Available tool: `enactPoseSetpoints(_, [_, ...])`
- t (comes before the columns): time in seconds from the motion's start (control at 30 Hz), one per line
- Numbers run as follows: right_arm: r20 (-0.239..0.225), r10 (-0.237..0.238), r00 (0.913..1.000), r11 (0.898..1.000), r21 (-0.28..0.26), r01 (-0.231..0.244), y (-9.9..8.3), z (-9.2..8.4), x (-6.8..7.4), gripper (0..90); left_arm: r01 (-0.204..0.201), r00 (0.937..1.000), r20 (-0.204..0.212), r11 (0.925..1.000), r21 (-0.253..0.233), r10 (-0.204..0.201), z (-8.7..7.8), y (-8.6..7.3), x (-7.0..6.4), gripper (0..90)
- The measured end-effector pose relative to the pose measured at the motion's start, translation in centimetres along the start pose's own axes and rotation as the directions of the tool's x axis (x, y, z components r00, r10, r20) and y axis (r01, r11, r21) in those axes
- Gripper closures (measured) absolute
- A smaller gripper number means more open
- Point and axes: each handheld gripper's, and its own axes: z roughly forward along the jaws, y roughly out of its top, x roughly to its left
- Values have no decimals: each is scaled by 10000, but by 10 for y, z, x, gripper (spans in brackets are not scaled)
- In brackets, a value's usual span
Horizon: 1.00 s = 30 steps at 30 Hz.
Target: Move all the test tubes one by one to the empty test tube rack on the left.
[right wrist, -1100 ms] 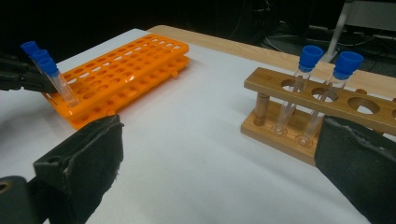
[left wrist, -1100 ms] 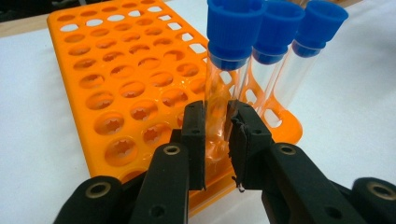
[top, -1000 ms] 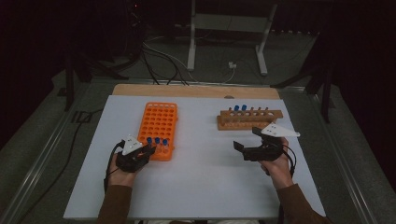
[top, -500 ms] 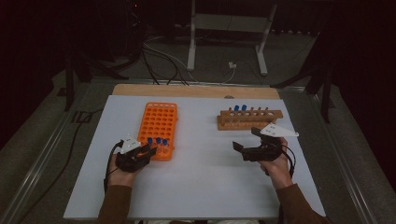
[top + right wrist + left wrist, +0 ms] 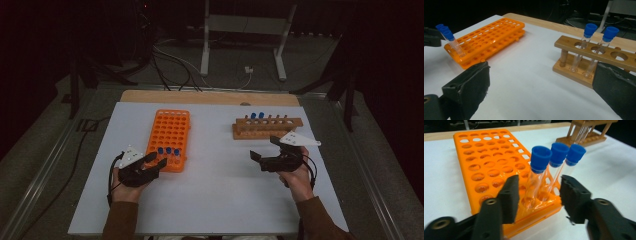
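We note the left gripper (image 5: 155,160) at the near right corner of the orange rack (image 5: 170,135), its jaws just having opened and now standing apart, either side of the nearest blue-capped tube (image 5: 537,173) without pressing it; that tube stands upright in the rack's near row with two more beside it. The right gripper (image 5: 263,149) hovers just near of the wooden rack (image 5: 267,128) at far right, jaws wide apart and holding nothing. Two blue-capped tubes (image 5: 596,45) stand in that wooden rack.
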Motion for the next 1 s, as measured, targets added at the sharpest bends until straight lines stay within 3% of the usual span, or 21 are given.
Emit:
enactPoseSetpoints(0.2, [161, 19, 9999, 9999, -142, -17, 6, -3, -5, 12, 256, 9997, -43, 9991, -338, -258, -6, 1, -3, 306])
enactPoseSetpoints(0.47, [597, -91, 9982, 10000, -7, 92, 16, -4, -18, 12, 189, 9993, -328, 9996, -193, -195, -4, 1, -10, 11])
enactPoseSetpoints(0.73, [1208, -122, 9926, 9992, 389, 75, 25, 3, -38, 12, 76, 9991, -407, 9998, -201, -85, -2, 0, -11, 6])
enactPoseSetpoints(1.0, [1377, -10, 9905, 9973, 735, -92, 43, 17, -57, 64, 127, 9989, -460, 9998, -162, -134, 0, -1, -10, 6])
